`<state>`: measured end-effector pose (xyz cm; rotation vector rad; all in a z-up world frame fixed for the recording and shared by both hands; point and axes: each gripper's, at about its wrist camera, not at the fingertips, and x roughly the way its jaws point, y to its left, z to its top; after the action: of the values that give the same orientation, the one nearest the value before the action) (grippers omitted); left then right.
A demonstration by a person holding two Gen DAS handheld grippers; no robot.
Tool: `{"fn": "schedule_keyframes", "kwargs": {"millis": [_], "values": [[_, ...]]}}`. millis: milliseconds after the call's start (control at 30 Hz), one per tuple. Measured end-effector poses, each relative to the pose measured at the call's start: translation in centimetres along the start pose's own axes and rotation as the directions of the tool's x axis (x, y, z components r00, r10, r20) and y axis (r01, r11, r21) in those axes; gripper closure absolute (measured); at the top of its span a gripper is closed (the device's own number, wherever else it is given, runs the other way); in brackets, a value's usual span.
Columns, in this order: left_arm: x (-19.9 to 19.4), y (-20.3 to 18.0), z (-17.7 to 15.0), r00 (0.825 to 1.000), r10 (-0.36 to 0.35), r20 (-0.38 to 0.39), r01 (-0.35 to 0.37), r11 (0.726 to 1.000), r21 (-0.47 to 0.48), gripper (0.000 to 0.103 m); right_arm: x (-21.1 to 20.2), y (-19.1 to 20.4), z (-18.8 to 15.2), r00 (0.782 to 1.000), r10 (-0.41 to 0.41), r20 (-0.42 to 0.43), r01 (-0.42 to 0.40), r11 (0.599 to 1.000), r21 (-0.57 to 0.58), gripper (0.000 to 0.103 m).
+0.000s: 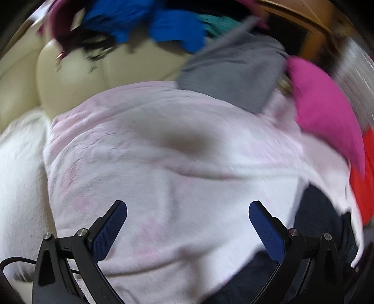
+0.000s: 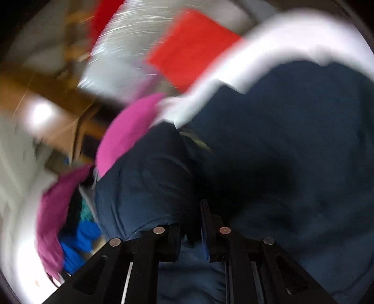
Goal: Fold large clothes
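A pale pink garment (image 1: pixel 168 163) lies spread across a cream sofa (image 1: pixel 70 77), seen in the left wrist view. My left gripper (image 1: pixel 188 208) hovers over it, open, with nothing between its blue pads (image 1: pixel 109 231). A navy garment (image 2: pixel 280 152) fills the right wrist view and peeks out at the pale garment's lower right (image 1: pixel 315 210). My right gripper (image 2: pixel 194 222) is shut on a bunched fold of the navy garment, with cloth draping over the left finger. The pale garment's edge (image 2: pixel 268 53) curves behind the navy one. Both views are blurred by motion.
A heap of clothes lies along the sofa back: blue (image 1: pixel 173 28), teal, dark purple, a grey piece (image 1: pixel 233 72), a magenta piece (image 1: pixel 327 112) and a red piece (image 1: pixel 367 177). A brown cardboard box (image 1: pixel 303 14) stands behind. A white fluffy cover (image 1: pixel 18 177) lies at left.
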<state>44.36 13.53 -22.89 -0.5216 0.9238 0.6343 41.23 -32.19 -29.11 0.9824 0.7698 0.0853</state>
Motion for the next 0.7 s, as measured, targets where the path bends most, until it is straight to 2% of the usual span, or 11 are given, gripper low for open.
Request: {"fn": "schedule_keyframes", "kwargs": {"millis": [67,100,167,233,300,333,433,500,567,700], "values": [[0.1,-2.3,-1.0,1.0,-0.001,-0.008,0.002,0.995,0.096,0.0,0.6,-3.4,-0.4,0.998,0.027,-0.049,-0.021,0.992,0.125,0.081],[0.2,-3.2,-1.5,1.0,-0.001,-0.014,0.003,0.99,0.141,0.0,0.7,-4.4,-0.6,0.996,0.057,-0.061,-0.047,0.987,0.153,0.081],[0.6,-5.0,-2.4,1.0,-0.004,-0.03,0.011,0.974,0.228,0.0,0.3,-4.5,-0.8,0.994,0.075,-0.076,-0.064,0.989,0.132,0.079],[1.1,-6.4,-3.2,0.999,-0.006,-0.047,0.019,0.958,0.287,0.0,-0.1,-3.5,-0.5,0.993,0.047,-0.104,-0.041,0.997,0.066,0.067],[1.6,-7.8,-4.0,0.998,0.0,-0.066,0.023,0.939,0.342,0.0,-1.4,-2.3,-0.4,0.994,-0.025,-0.107,0.021,0.999,-0.041,0.032],[1.8,-8.2,-4.2,0.997,0.004,-0.076,0.024,0.932,0.362,0.0,-2.3,-1.9,-0.4,0.995,-0.059,-0.085,0.051,0.995,-0.091,0.028],[2.3,-9.1,-4.9,0.996,0.02,-0.091,0.018,0.918,0.396,0.0,-5.3,0.0,-0.9,0.991,-0.133,0.019,0.133,0.955,-0.265,0.028],[2.3,-9.4,-5.1,0.995,0.024,-0.093,0.016,0.915,0.403,0.0,-5.8,2.2,-1.3,0.984,-0.169,0.056,0.178,0.904,-0.389,0.028],[2.2,-9.4,-5.2,0.996,0.025,-0.09,0.013,0.915,0.403,0.0,-5.1,5.1,-2.3,0.975,-0.206,0.088,0.222,0.823,-0.523,0.028],[2.6,-9.3,-5.1,0.994,0.038,-0.101,0.006,0.914,0.406,0.0,-1.7,9.0,-4.6,0.959,-0.263,0.107,0.26,0.662,-0.703,0.027]]}}
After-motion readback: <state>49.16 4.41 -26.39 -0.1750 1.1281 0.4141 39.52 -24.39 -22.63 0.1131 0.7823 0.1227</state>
